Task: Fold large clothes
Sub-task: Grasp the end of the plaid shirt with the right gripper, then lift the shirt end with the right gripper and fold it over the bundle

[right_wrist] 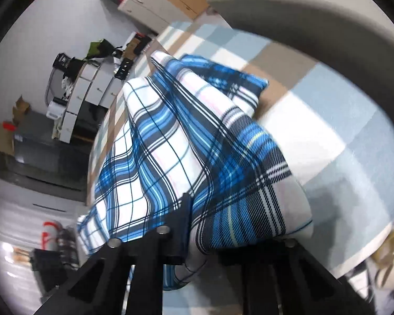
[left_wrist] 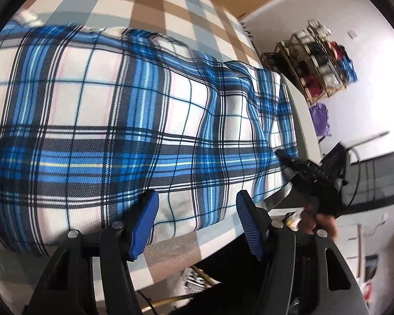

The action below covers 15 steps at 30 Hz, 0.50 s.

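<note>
A large blue, white and black plaid cloth (left_wrist: 118,120) lies spread across a table covered with a brown, grey and white checked tablecloth (left_wrist: 149,2). My left gripper (left_wrist: 197,220) hovers open over the cloth's near edge; its blue pads (left_wrist: 144,220) stand wide apart with nothing pinched. At the cloth's right end, my right gripper (left_wrist: 283,157) grips the fabric, with a person's hand (left_wrist: 317,220) behind it. In the right wrist view the plaid cloth (right_wrist: 170,136) is bunched and lifted, and my right gripper (right_wrist: 194,210) is shut on a fold; one finger is hidden under the fabric.
A wire shelf (left_wrist: 320,60) with rolled items stands against the white wall, a purple cloth (left_wrist: 320,118) below it. White drawer cabinets (right_wrist: 86,97) line the far side. A pale curved edge (right_wrist: 302,13) arches over the checked tablecloth (right_wrist: 328,120).
</note>
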Each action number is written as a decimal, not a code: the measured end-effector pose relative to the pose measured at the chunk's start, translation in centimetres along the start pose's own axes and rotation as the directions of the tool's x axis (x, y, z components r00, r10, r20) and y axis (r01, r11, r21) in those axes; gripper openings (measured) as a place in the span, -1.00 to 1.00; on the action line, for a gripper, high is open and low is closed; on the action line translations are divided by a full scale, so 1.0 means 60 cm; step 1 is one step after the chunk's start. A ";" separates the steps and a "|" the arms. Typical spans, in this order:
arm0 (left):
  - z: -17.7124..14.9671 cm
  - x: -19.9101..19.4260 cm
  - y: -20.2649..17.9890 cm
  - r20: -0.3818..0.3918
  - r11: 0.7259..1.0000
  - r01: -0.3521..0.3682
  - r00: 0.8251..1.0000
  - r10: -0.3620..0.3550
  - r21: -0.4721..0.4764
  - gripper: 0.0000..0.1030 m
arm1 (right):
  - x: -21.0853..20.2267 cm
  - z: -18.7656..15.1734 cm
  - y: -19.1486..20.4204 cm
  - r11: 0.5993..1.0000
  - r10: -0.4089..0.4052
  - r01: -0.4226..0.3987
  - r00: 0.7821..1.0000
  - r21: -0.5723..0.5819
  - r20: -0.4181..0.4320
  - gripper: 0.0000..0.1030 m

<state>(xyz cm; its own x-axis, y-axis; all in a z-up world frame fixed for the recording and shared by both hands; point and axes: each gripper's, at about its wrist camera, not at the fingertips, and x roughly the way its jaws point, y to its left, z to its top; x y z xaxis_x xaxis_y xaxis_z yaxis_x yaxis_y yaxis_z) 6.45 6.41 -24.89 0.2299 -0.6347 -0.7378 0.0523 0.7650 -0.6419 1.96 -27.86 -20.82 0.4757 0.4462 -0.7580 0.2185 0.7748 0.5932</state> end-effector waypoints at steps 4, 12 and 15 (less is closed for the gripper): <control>0.002 0.016 -0.020 -0.014 0.996 -0.074 0.997 0.075 0.055 0.09 | -0.033 -0.006 0.056 0.974 -0.066 0.090 0.990 -0.207 0.121 -0.88; 0.025 0.099 -0.109 -0.088 0.970 -0.103 0.988 0.124 0.219 0.09 | -0.112 0.015 0.068 0.929 -0.108 0.199 0.953 -0.312 0.284 -0.94; 0.037 0.127 -0.139 -0.122 0.974 -0.030 0.991 0.058 0.226 0.09 | -0.131 0.017 0.057 0.913 -0.142 0.241 0.944 -0.328 0.299 -0.94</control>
<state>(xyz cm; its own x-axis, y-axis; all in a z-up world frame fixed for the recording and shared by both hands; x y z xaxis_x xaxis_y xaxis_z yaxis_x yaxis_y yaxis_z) 9.91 -4.57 -24.72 0.1126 -0.5975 -0.7939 0.2636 0.7884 -0.5559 -0.18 -29.17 -12.53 0.6727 0.1776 -0.7183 0.0346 0.9622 0.2703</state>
